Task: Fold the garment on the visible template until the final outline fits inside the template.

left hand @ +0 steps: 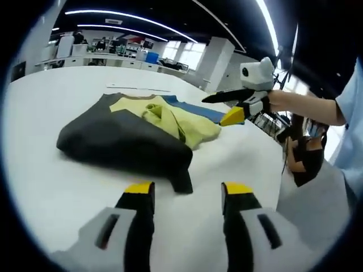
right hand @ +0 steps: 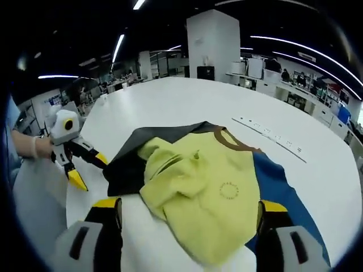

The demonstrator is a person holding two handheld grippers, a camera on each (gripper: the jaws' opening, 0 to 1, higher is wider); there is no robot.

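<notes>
The garment [right hand: 198, 187] lies half folded on the white desk [left hand: 68, 187], its yellow-green part bunched over the dark part, with the blue template [right hand: 283, 192] showing under its far side; your left claw [left hand: 187, 195] hovers spread and empty before the dark sleeve end [left hand: 181, 182]; your right claw [right hand: 190, 212] is spread, jaws either side of the yellow cloth, gripping nothing; pinch one layer only, lift low, and lay each edge inside the blue outline.

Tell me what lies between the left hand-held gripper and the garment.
Only bare white table, in the left gripper view, separates the open left hand-held gripper from the garment.
</notes>
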